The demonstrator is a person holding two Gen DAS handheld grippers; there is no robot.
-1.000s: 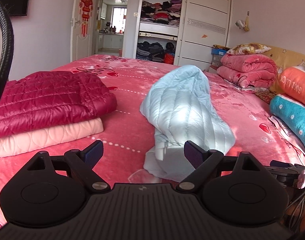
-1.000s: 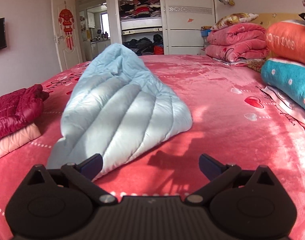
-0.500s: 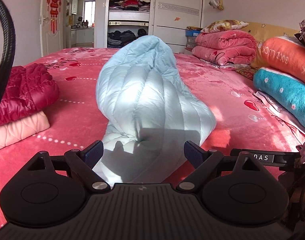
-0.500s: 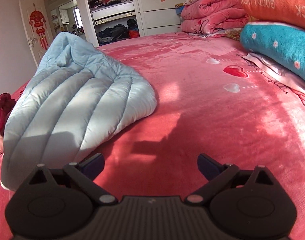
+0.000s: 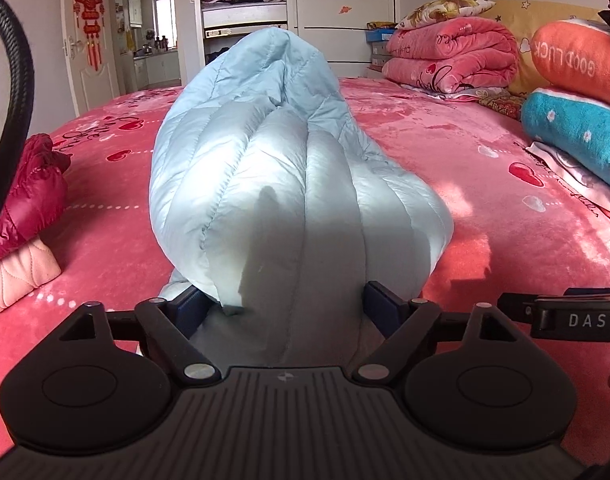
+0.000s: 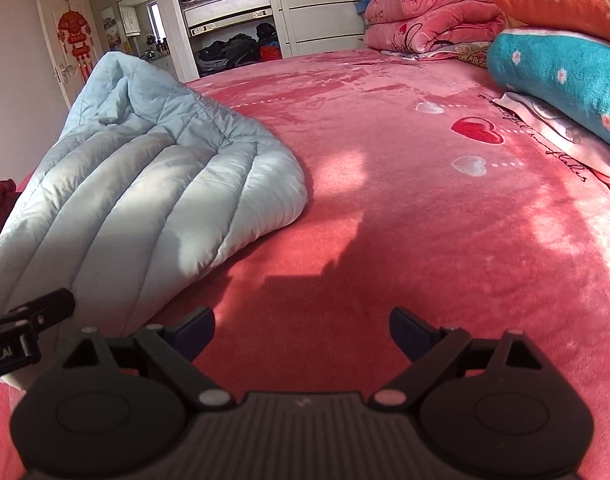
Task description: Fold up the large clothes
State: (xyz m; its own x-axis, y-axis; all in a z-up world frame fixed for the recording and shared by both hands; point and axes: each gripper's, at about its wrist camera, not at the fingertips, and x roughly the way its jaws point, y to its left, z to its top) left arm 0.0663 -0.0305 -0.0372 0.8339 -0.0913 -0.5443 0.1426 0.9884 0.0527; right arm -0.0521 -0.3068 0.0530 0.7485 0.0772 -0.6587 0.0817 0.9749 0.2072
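The step in hand looks like the opening grasp: both tools are being brought to the near end of the pale blue quilted down jacket (image 5: 289, 184) that is lying in a loose heap on the bed covered with a pink plush blanket printed with hearts (image 5: 485, 184), and nothing is folded on it yet.

The left tool (image 5: 283, 306) is sitting right at the jacket's near hem. Its jaws are spread wide and are closing — the puffy blue fabric is bulging between them, with the dark pads (image 5: 379, 306) beside the cloth on either side, but no pinch is showing yet. The right tool (image 6: 301, 330) is hovering over bare blanket just right of the jacket's near right edge; its jaws are also wide and closing, with only the pink plush between them and nothing held.

Judging from this, the next move is calling for the left tool to nip a thin edge of hem rather than the whole padded bulge, which is likely to slip, and for the right tool to be shifting left to reach the jacket's edge — then both could be spreading the garment flat.

At the far left a dark red quilted jacket folded atop a pale pink one (image 5: 25, 208) is lying well apart.
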